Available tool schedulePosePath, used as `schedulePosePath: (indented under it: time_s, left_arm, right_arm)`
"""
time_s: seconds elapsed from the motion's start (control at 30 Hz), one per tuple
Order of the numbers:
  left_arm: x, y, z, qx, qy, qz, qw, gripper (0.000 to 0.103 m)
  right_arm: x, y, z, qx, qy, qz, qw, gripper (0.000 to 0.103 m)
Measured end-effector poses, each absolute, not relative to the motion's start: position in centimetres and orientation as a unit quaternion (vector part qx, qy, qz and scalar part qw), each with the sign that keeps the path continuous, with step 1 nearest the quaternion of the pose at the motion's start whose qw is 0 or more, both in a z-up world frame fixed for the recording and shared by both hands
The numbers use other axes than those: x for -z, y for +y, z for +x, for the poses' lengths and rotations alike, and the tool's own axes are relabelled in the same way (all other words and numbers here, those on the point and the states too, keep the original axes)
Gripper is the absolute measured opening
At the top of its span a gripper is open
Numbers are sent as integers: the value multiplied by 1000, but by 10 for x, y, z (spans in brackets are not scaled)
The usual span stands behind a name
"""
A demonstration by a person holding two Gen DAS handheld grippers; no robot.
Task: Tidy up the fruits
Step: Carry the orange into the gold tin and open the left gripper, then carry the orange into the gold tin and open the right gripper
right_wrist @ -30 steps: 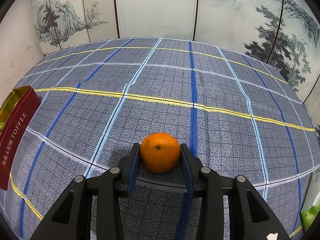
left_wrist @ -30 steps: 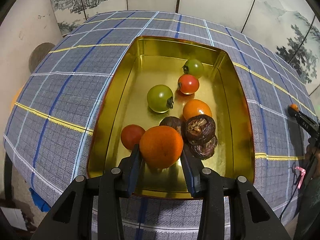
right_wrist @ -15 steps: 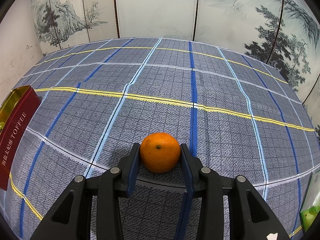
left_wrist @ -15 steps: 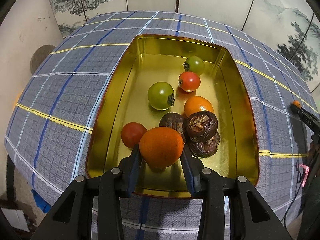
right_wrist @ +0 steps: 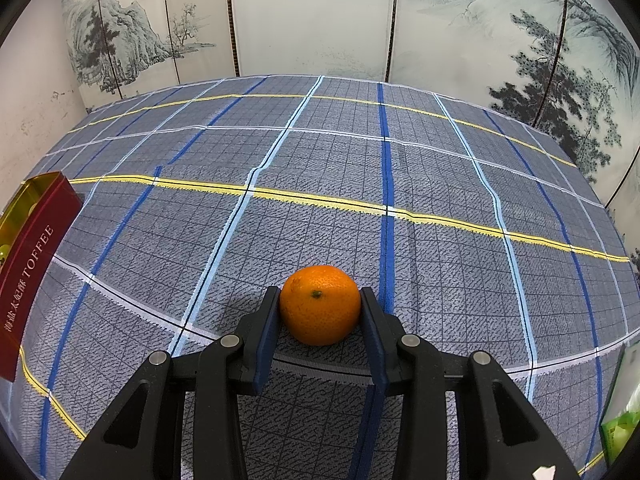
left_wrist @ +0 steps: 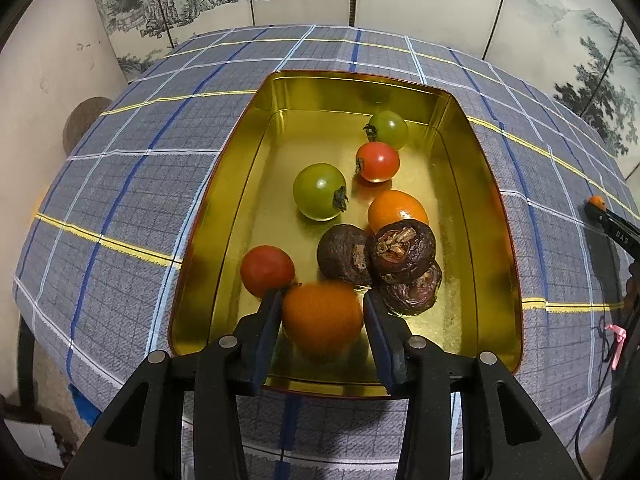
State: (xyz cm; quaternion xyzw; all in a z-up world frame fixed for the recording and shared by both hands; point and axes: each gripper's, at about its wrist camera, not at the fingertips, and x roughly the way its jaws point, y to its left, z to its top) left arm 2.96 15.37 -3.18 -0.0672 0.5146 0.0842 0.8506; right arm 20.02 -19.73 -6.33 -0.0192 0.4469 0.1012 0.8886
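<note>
The left gripper has its jaws set against a blurred orange just above the gold tin's near end. Beyond lie a red tomato, three dark brown fruits, another orange and more tomatoes; the tin's left half is bare. The right gripper clamps a mandarin, stem scar up, on the plaid tablecloth, open cloth beyond. The tin's red side reads "TOFFEE".
</note>
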Motion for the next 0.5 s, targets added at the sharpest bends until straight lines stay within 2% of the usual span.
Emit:
schedulePosePath:
  time_s: [0.17,0.5]
  left_arm:
    - [31,150,29,-81,504,-61,858,53]
    - [24,145,25,-74,485,-54,870,56]
  right_arm:
    - [63,-198,200,-97,448,-15,889,36]
    - [61,-194,199,-84,453,-13,887,35]
